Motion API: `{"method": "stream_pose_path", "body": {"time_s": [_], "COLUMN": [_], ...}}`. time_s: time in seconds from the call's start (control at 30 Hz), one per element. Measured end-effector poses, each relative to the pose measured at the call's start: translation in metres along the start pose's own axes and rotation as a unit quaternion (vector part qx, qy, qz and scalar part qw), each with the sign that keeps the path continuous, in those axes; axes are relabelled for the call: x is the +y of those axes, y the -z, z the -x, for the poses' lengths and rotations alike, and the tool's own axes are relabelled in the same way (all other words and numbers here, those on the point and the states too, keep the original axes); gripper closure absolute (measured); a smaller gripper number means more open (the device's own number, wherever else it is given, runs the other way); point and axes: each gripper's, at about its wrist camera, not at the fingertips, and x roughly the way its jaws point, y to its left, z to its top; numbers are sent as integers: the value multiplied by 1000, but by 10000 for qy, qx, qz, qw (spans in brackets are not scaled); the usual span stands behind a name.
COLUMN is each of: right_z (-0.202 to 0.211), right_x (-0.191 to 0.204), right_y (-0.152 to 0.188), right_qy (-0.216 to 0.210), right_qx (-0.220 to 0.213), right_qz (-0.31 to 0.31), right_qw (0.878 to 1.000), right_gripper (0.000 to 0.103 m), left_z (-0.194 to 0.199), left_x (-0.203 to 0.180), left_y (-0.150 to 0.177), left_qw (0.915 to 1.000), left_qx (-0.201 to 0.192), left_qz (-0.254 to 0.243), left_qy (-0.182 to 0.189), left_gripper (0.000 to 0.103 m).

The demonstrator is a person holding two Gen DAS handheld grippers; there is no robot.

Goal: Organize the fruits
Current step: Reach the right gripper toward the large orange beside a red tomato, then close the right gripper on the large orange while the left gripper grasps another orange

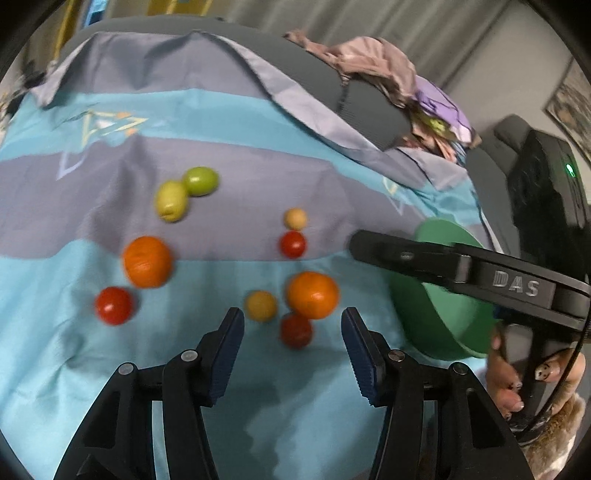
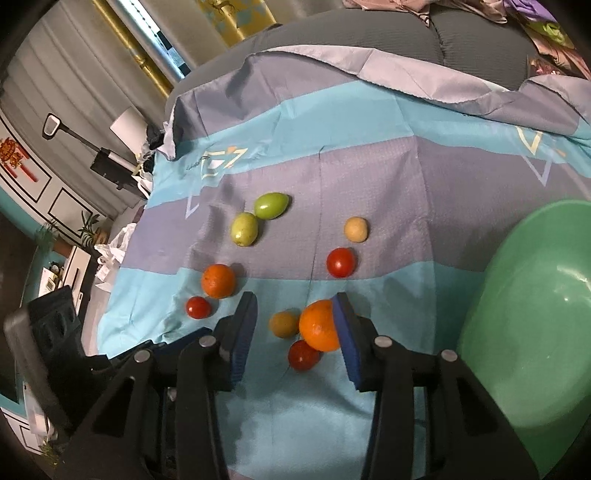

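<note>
Several fruits lie on a blue and grey cloth: two oranges, red tomatoes, two green fruits and small yellow-brown ones. My left gripper is open and empty, just short of the near cluster. My right gripper is open above the same cluster: the orange, a tomato and a yellow-brown fruit. The right gripper also shows in the left wrist view as a black bar. A green bowl sits to the right.
The cloth covers a grey sofa. Crumpled clothes lie on its back at the far right. A black device with a green light stands beyond the bowl. Furniture and bags stand off the cloth's left edge.
</note>
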Motion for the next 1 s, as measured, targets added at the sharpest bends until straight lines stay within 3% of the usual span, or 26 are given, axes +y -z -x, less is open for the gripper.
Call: {"method": "stream_pose_path", "body": {"time_s": [0.43, 1.0], "right_z": [-24, -46], "right_x": [-14, -19], "right_y": [4, 9], "right_qy": [73, 178], "right_qx": [352, 696], "right_qz": [-91, -102], "right_qw": [9993, 9974], "right_gripper": [59, 55], "left_z": [-32, -55], "left_x": [-8, -12], "left_y": [-3, -6], "left_qw": [9987, 9988], "left_qx": [322, 469], "left_qz": [109, 15], "left_qy": [376, 124], "left_gripper": [47, 47]}}
